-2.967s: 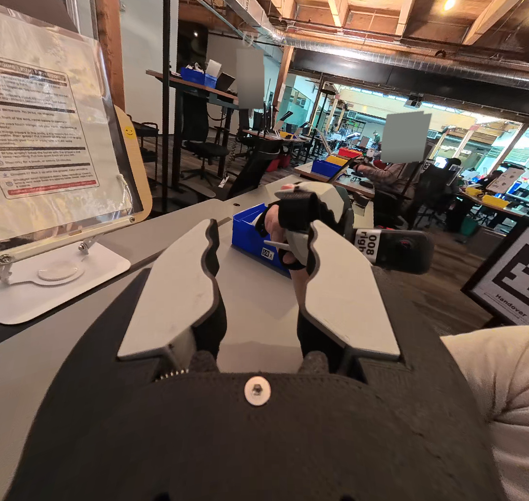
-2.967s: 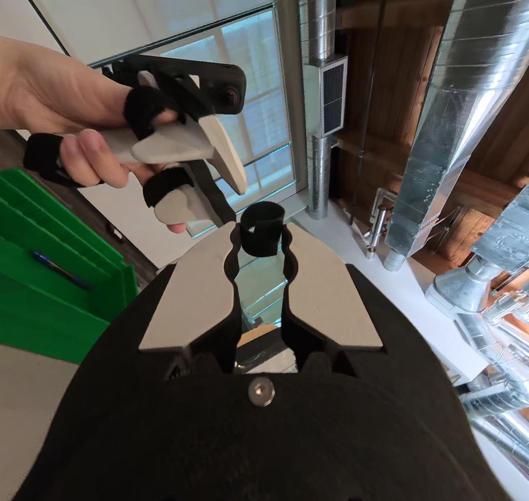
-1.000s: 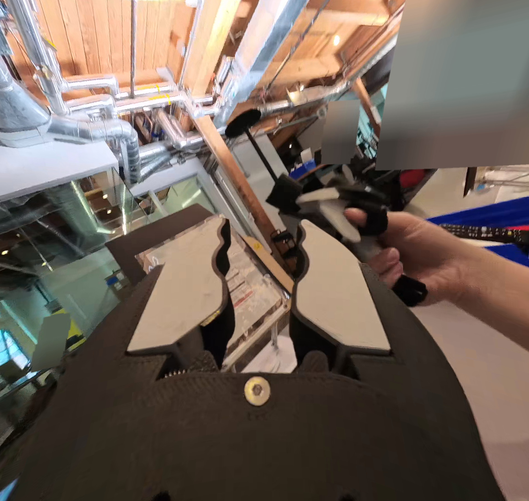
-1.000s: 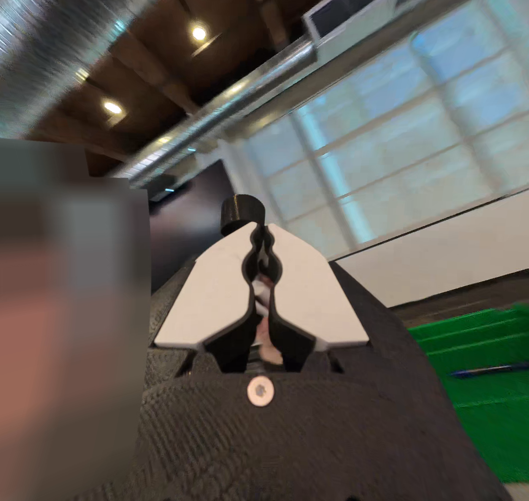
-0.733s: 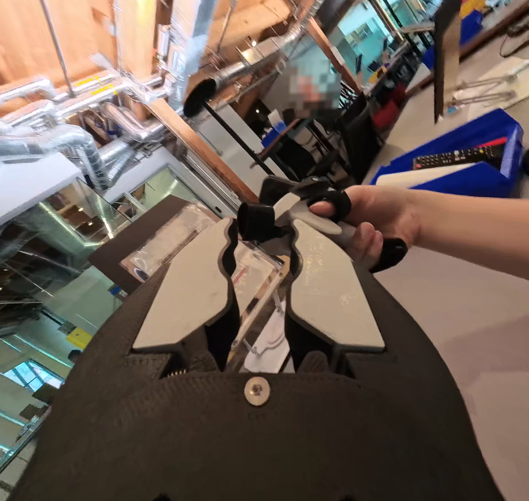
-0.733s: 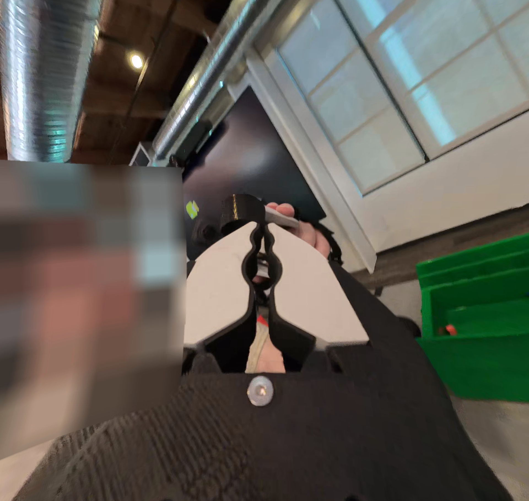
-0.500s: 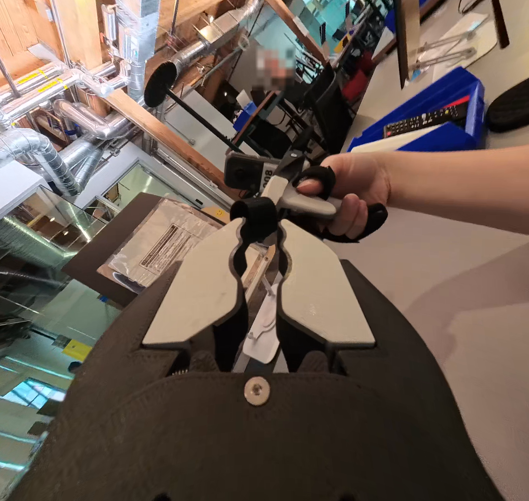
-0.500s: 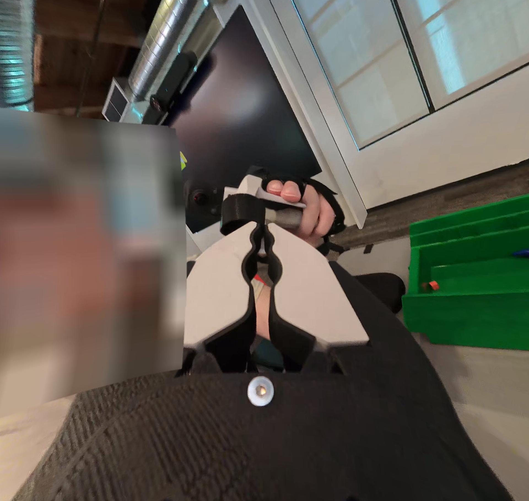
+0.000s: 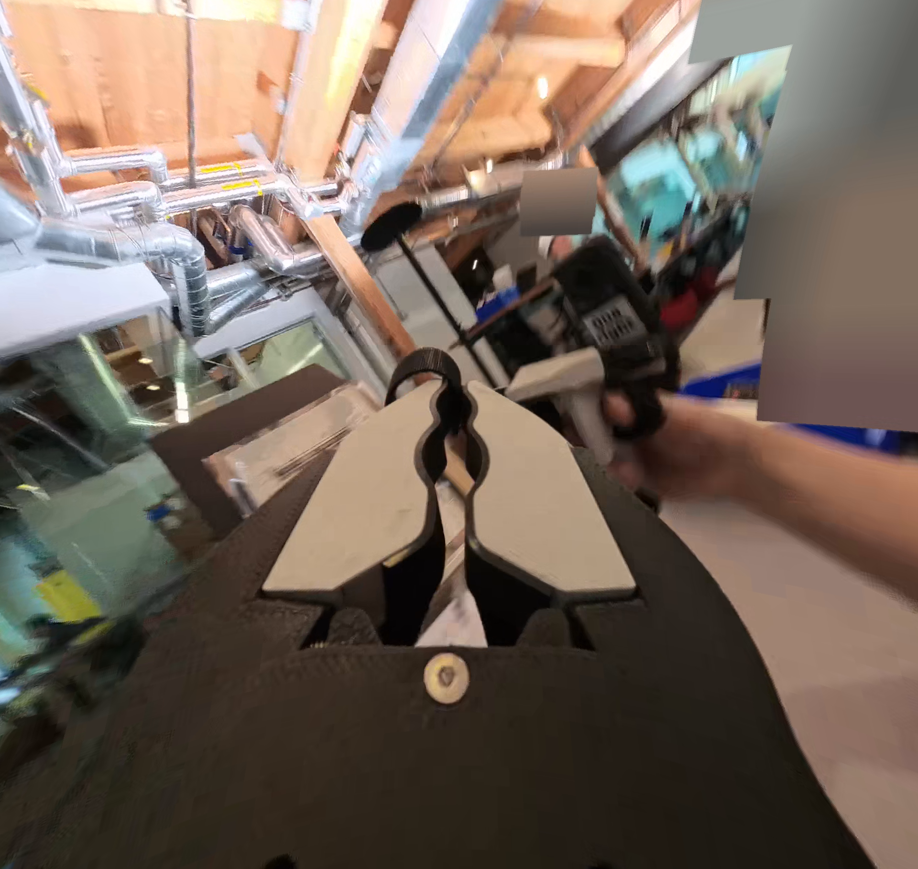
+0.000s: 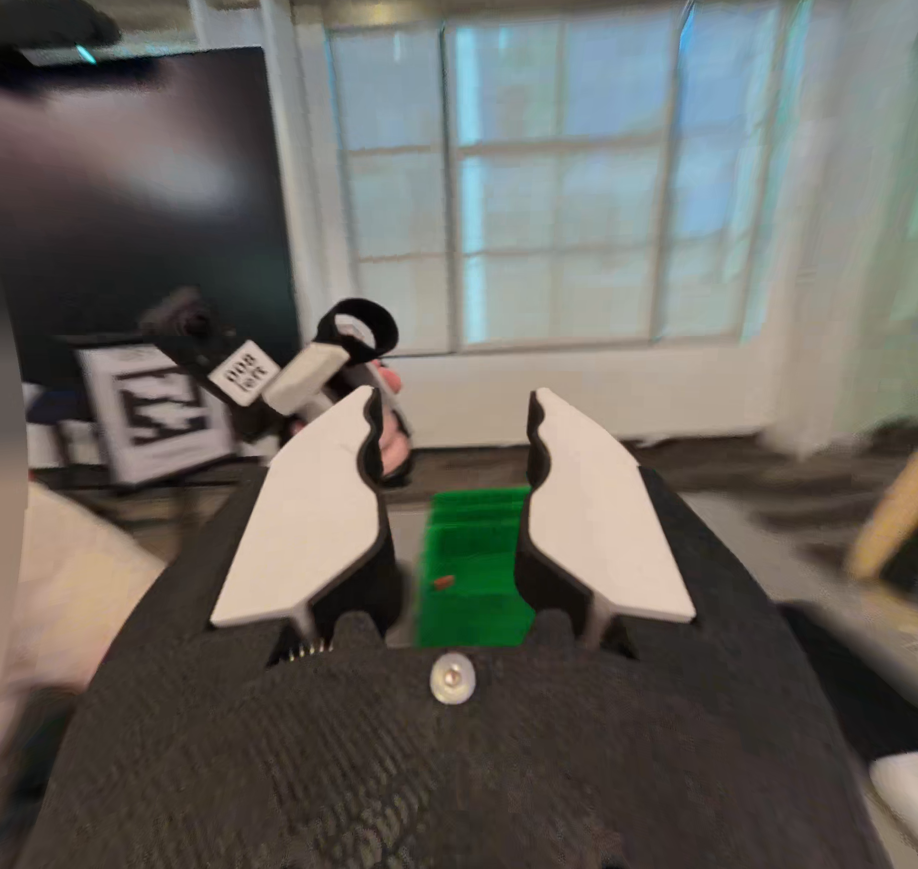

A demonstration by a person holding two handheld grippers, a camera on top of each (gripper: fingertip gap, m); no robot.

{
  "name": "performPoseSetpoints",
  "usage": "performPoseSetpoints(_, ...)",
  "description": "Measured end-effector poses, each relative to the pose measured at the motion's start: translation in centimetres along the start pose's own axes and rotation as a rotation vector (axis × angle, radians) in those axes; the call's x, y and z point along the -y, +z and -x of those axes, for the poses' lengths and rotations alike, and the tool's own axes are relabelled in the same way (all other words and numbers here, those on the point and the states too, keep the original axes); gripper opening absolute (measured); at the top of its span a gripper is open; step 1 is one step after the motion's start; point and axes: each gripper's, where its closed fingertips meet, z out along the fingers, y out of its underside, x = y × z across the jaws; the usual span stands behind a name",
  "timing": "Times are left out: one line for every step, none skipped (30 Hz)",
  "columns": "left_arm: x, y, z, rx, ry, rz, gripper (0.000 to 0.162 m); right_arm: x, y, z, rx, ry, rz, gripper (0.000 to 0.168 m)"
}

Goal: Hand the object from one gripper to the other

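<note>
1. My left gripper (image 9: 453, 388) was clamped on the black ring (image 9: 422, 367), pinching its lower wall in the notch near the fingertips; most of the loop stood proud above them. Gripping only the wall left the loop free and visible.
2. My right gripper (image 10: 452, 398) stood wide apart and empty. Judged: handover complete, ring now on the left side.
3. From the right wrist view, the ring (image 10: 358, 323) sat at the left tongs' tip, well apart from my right fingers (image 10: 318, 487).
4. Below the open right jaws lay a green bin (image 10: 472, 572) with a small orange item; contents otherwise blurred.
5. Risk judged: thin-wall pinch could let the ring twist.
</note>
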Motion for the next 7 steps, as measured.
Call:
performPoseSetpoints(0.9,-0.2,0.3,-0.021,-0.135,-0.063,0.0,1.2,-0.2,0.4,-0.051,-0.171,-0.062,0.059)
performPoseSetpoints(1.8,-0.3,0.1,-0.088,-0.286,-0.114,0.0,2.3,-0.6,1.3,-0.095,-0.344,-0.12,0.06)
performPoseSetpoints(2.6,-0.6,-0.4,-0.187,-0.429,-0.158,0.001,2.9,-0.9,2.3,-0.135,-0.508,-0.158,0.059)
performPoseSetpoints(3.4,-0.8,-0.3,-0.248,-0.567,-0.204,0.002,3.2,-1.0,3.5,-0.16,-0.664,-0.17,0.058)
performPoseSetpoints(3.9,-1.0,0.2,-0.279,-0.703,-0.241,0.001,3.0,-0.9,4.5,-0.171,-0.801,-0.158,0.056)
performPoseSetpoints(4.2,-1.2,0.3,-0.333,-0.825,-0.264,0.001,2.5,-0.7,5.4,-0.17,-0.915,-0.125,0.055)
performPoseSetpoints(4.2,-1.3,0.2,-0.399,-0.939,-0.252,0.001,2.0,-0.3,5.9,-0.171,-0.998,-0.077,0.056)
